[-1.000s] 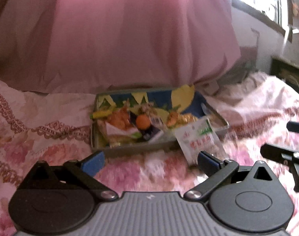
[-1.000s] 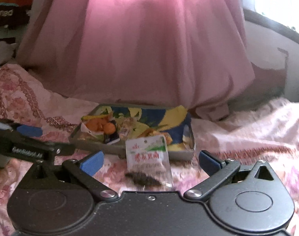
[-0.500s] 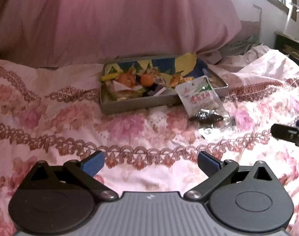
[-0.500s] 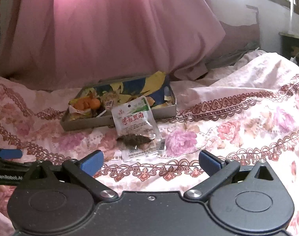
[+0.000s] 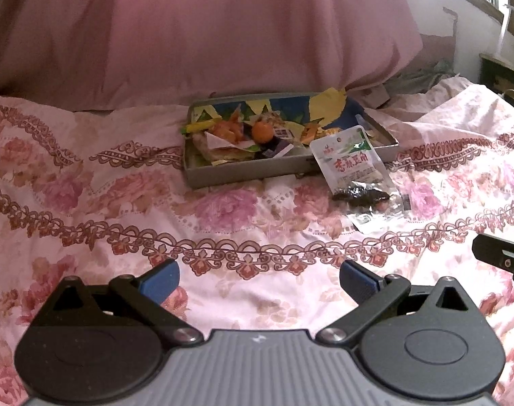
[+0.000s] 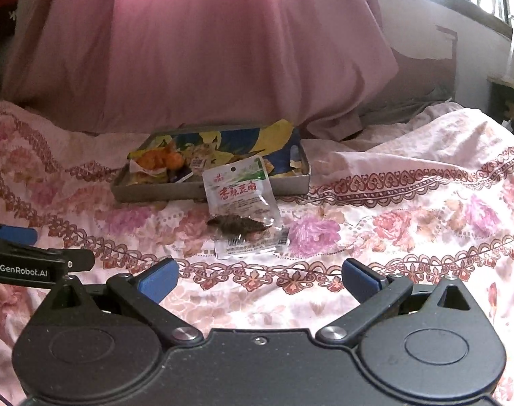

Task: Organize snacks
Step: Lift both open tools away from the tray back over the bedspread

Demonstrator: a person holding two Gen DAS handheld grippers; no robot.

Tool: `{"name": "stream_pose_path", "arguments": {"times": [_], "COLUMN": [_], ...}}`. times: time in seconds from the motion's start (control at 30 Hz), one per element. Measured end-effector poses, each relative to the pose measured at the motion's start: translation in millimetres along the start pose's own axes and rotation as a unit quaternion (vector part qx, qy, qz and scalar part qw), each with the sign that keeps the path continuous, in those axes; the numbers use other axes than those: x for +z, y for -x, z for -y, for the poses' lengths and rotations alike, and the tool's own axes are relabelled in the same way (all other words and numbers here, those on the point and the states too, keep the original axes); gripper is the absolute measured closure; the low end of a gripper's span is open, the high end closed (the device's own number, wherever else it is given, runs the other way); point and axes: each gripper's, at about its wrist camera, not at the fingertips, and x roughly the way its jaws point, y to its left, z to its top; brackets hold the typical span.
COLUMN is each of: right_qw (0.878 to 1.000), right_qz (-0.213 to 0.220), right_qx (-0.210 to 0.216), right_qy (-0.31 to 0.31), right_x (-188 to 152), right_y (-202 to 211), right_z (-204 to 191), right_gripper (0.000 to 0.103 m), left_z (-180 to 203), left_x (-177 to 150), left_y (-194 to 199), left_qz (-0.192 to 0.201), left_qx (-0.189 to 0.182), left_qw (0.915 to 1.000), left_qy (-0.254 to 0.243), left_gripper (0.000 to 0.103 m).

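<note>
Claws: your left claw point(image 5: 258, 279) and right claw point(image 6: 258, 279) both gaped empty.
Packet: the snack packet point(image 6: 241, 208) leaned on the tin's point(image 6: 155, 194) front wall, on the bed.
Grip: you did best pinching its free lower edge.

Left tool point(image 5: 258, 279) grey ribbed body, right tool point(image 6: 258, 279) black, blue pads, silver screws

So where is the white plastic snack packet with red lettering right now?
In both wrist views the white snack packet lies outside the grey metal tray, leaning on its front wall and spilling onto the floral bedspread.
</note>
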Motion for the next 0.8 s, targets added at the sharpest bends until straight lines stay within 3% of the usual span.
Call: {"name": "stream_pose_path", "arguments": {"times": [0.8], "right_qw": [1.0], "right_qz": [-0.016], "right_qx": [0.002], "right_qy": [0.001], "right_x": [-0.8], "right_y": [-9.0], "right_z": [-1.3], "right_gripper": [0.001], "left_z": [-2.1], "left_x": [1.5], "left_y": [-2.3], "left_qz": [-0.006], "left_qx": [-0.005], "left_qw": [0.9999], "left_qy": [0.015], "left_gripper": [0.0]}}
